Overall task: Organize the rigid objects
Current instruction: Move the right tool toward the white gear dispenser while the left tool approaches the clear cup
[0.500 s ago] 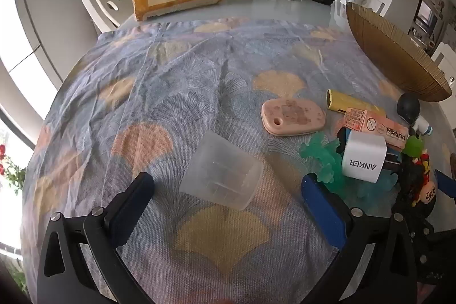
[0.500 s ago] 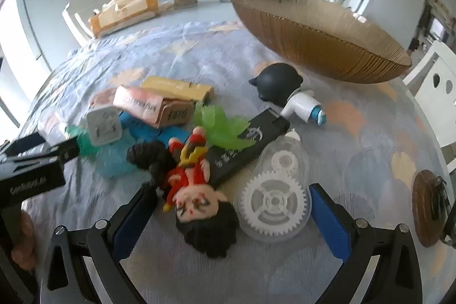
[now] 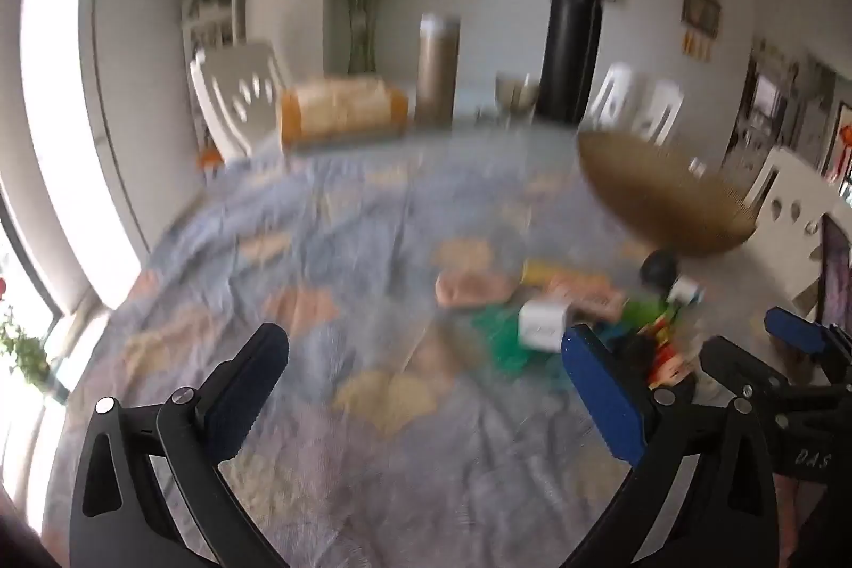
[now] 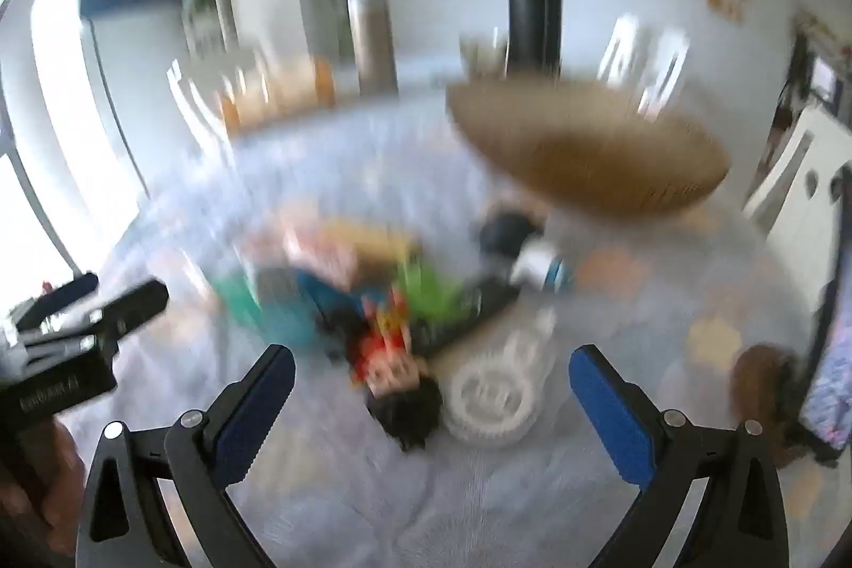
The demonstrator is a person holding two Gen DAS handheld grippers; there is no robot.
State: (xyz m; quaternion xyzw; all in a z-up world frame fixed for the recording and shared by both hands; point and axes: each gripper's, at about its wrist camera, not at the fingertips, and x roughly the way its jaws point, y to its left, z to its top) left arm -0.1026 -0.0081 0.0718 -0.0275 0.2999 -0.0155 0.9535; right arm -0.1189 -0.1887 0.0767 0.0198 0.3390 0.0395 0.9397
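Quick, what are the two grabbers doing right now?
Left gripper: open, holding nothing.
Right gripper: open, holding nothing.

My fingers carry blue pads on black frames. Under me the tablecloth is grey-blue with peach and yellow fan shapes. The big bowl is ribbed golden brown. In the blurred pile I make out a white charger, a pink case, green plastic, a red-and-yellow doll with black hair, and white gears.
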